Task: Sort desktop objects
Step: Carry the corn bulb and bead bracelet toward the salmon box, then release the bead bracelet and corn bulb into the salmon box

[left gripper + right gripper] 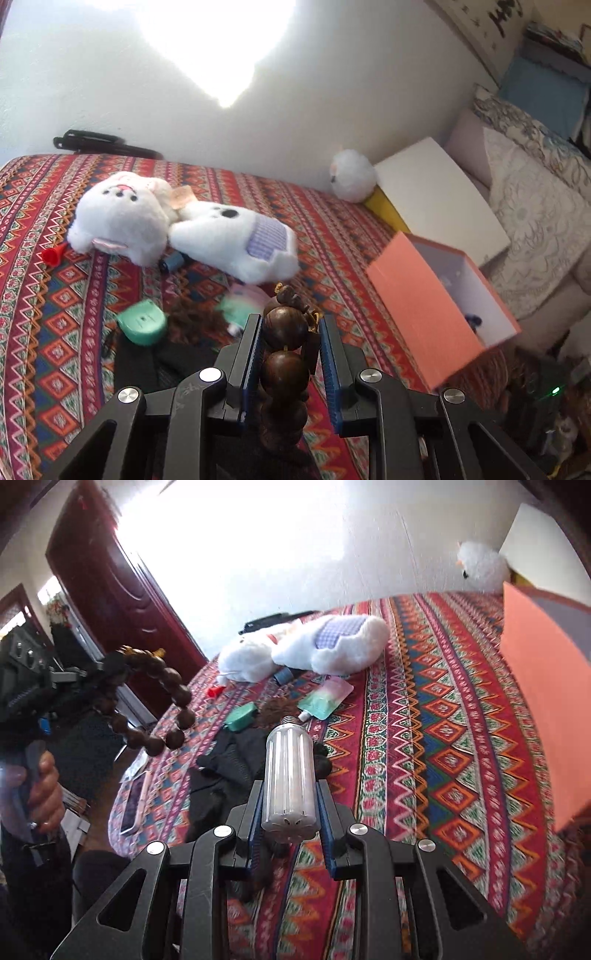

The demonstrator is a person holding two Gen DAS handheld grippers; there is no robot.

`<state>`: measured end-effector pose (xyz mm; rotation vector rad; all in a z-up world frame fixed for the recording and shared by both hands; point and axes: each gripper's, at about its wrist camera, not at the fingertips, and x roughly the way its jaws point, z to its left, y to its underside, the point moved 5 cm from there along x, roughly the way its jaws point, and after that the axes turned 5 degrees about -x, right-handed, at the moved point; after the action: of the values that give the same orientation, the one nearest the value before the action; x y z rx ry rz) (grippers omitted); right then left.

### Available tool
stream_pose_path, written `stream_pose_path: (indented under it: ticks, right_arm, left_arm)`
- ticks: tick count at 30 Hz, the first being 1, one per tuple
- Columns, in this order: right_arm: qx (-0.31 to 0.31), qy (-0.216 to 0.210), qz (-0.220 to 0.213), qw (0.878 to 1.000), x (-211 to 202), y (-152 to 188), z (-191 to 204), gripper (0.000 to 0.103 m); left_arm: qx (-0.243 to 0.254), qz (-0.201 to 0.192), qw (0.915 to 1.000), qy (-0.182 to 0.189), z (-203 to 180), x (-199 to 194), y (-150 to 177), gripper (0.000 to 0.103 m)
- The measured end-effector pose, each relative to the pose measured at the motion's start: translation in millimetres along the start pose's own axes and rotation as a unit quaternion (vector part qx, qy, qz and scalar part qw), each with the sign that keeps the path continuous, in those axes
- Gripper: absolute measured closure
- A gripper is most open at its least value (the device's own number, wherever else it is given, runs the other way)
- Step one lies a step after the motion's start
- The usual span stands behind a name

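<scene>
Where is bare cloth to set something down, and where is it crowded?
Free: the patterned cloth between the white plush toy and the orange box, and the near strip right of the black fabric. Crowded: around the green case, pouch and phone.

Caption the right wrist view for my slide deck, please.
Right claw grips a corn-style LED bulb above the patterned cloth; left claw carries wooden beads.

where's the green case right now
The green case lies on the patterned cloth at lower left of the left wrist view, beside the brown hair clump, in front of the white plush toys.
</scene>
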<state>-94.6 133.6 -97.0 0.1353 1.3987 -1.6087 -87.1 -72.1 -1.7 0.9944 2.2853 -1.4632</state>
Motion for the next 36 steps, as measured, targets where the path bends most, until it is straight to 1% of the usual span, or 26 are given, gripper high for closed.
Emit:
stream_pose_path:
  ticks: [3, 10, 15, 18, 22, 26, 31, 36]
  right_arm:
    - [-0.004, 0.004, -0.007, 1.0, -24.9, 9.2, 8.1, 0.075]
    - [-0.007, 0.033, -0.03, 0.999, -88.8, 32.1, 18.0, 0.075]
    - [-0.001, 0.059, -0.059, 0.997, -136.9, 44.9, 14.0, 0.075]
    - [0.005, 0.08, -0.078, 0.994, -168.3, 51.1, 6.2, 0.075]
    - [0.012, 0.117, -0.101, 0.988, -205.3, 55.2, -10.1, 0.075]
    - [0.029, 0.157, -0.126, 0.979, -242.5, 55.3, -37.0, 0.075]
    - [0.054, 0.21, -0.149, 0.965, -283.8, 47.5, -81.8, 0.075]
    - [0.061, 0.241, -0.164, 0.954, -305.5, 22.5, -125.0, 0.075]
  left_arm:
    - [0.01, 0.006, 0.9998, 0.013, -18.5, -7.8, 13.4, 0.079]
    - [0.037, 0.016, 0.9984, 0.039, -64.8, -24.0, 40.7, 0.079]
    - [0.075, 0.013, 0.9957, 0.052, -110.4, -31.1, 54.5, 0.079]
    - [0.091, 0.016, 0.9933, 0.069, -139.3, -27.9, 61.0, 0.079]
    - [0.114, 0.025, 0.9888, 0.093, -181.0, -14.7, 64.8, 0.079]
    - [0.148, 0.027, 0.9823, 0.111, -228.2, 2.4, 59.9, 0.079]
    - [0.191, 0.024, 0.9735, 0.124, -284.9, 36.0, 38.7, 0.079]
    - [0.204, 0.03, 0.9693, 0.133, -326.6, 84.0, 14.8, 0.079]
